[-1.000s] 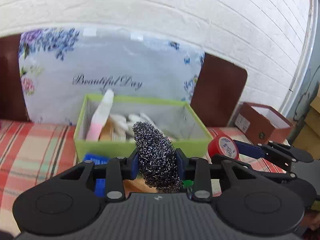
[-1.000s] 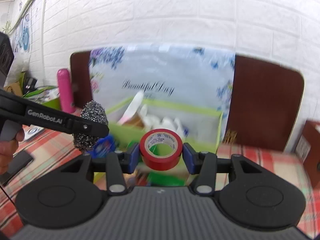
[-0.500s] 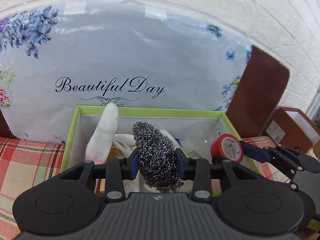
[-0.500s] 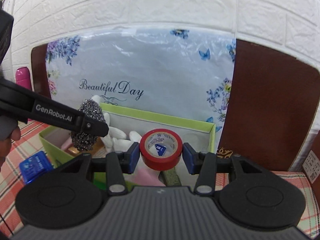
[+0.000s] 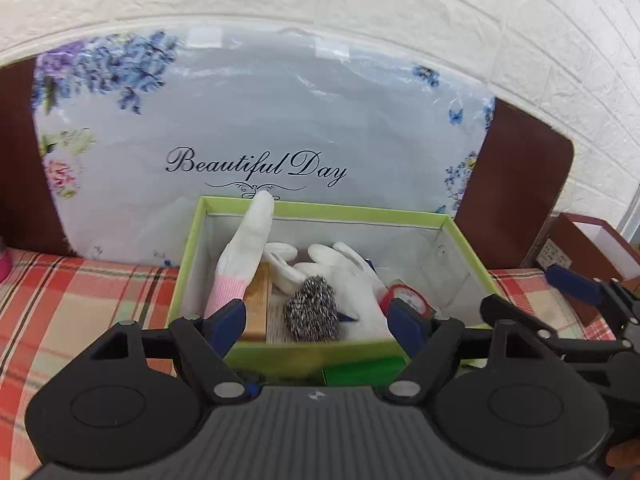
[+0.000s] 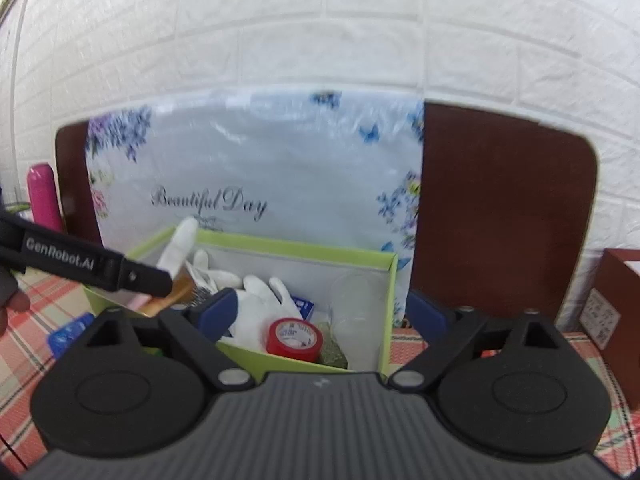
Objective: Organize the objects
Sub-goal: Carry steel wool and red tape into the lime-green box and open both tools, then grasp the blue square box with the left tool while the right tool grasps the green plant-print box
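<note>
We see both grippers spread wide and empty above the green box (image 5: 460, 232), which sits on the counter's plaid cloth (image 5: 80, 292). Our left gripper (image 5: 316, 326) has its blue pads well apart on either side of the steel-wool scrubber (image 5: 312, 312), which lies inside the box near its front wall, touching neither pad. Just right of the scrubber, the red tape roll (image 5: 408, 296) rests in the box, partly hidden behind the left gripper's right pad. In the right wrist view, our right gripper (image 6: 324, 312) is likewise spread open, and the tape roll (image 6: 294, 336) lies on its side on the box floor between the pads, clear of both.

White gloves (image 5: 348, 268) fill the middle of the box, one standing tilted with its pink cuff down and its fingertip rising past the back rim. A wooden block (image 5: 258, 300) lies beside that cuff, just left of the scrubber. Behind the box a flowered panel (image 5: 248, 128) reading "Beautiful Day" leans against the white brick wall (image 5: 320, 0). A brown box (image 5: 592, 252) stands to the right, and a pink bottle (image 6: 42, 196) stands far left.
</note>
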The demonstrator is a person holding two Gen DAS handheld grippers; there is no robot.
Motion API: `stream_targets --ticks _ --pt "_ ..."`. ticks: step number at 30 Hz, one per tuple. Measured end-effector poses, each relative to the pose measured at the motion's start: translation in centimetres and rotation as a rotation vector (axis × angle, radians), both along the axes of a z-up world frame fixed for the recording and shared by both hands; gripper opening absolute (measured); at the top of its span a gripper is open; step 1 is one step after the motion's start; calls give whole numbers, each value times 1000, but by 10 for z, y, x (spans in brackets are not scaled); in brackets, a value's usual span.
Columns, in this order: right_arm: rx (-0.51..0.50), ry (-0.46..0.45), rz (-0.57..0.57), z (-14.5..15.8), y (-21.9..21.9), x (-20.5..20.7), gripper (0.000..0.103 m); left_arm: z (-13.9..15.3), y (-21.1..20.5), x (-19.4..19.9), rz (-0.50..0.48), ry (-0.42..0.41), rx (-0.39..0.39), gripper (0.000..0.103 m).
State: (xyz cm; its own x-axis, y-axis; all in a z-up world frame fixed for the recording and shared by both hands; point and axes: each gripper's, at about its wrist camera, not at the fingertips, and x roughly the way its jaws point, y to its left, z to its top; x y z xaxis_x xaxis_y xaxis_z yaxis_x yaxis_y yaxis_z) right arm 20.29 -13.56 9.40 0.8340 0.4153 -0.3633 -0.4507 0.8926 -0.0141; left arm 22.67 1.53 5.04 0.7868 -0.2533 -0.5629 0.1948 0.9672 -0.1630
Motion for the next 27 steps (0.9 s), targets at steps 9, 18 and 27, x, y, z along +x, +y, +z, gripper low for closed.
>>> stream_targets --ticks 9,18,27 --pt "55 18 -13 4 -31 -75 103 -23 -8 -85 4 44 -7 82" --pt "39 136 -35 -34 -41 -117 103 -60 -10 -115 49 150 8 82" --pt "48 179 -46 -45 -49 -138 103 -50 31 -114 154 74 -17 82"
